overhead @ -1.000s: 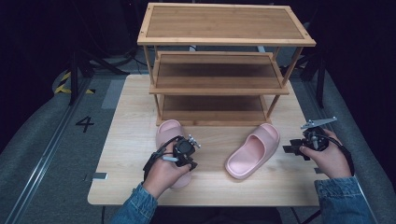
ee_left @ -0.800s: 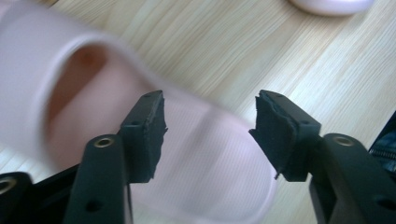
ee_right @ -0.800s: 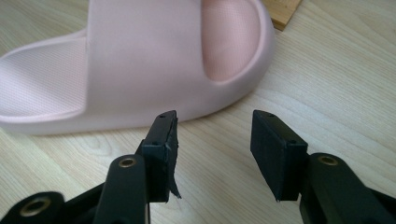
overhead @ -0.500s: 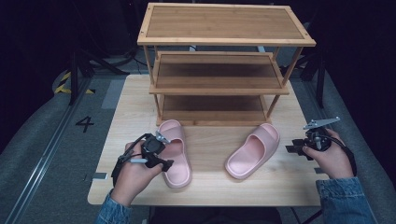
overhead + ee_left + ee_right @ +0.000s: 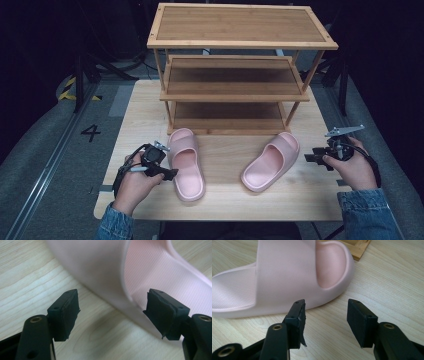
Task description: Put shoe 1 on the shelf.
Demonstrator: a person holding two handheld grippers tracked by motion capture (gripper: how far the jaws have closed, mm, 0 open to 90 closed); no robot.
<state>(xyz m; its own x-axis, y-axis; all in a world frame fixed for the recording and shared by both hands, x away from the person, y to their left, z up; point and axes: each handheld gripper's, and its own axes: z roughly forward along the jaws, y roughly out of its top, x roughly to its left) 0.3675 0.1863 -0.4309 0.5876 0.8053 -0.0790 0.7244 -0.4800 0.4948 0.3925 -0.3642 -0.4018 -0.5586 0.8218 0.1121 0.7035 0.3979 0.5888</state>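
A: Resting low at the near left of the wooden table (image 5: 225, 150), the left gripper (image 5: 169, 173) lies almost level in the person's left hand (image 5: 134, 181), jaws aimed sideways at the left pink slipper (image 5: 186, 164).

B: Are those jaws gripping it?

A: No. They have just been opening and now stand spread. In the left gripper view, the slipper's side wall runs between the pads without either pressing on it: one finger (image 5: 163, 312) sits inside over the footbed, the other over bare wood.

B: And the other hand?

A: The right hand (image 5: 352, 167) holds the right gripper (image 5: 311, 158) level too, pointing left at the right pink slipper (image 5: 271, 161). Its jaws are spread with only tabletop between them; the slipper lies just beyond the fingertips, toe toward the bamboo shoe rack (image 5: 235, 75).

B: Where is the rack?

A: Beyond both slippers, well ahead of both sets of fingers.
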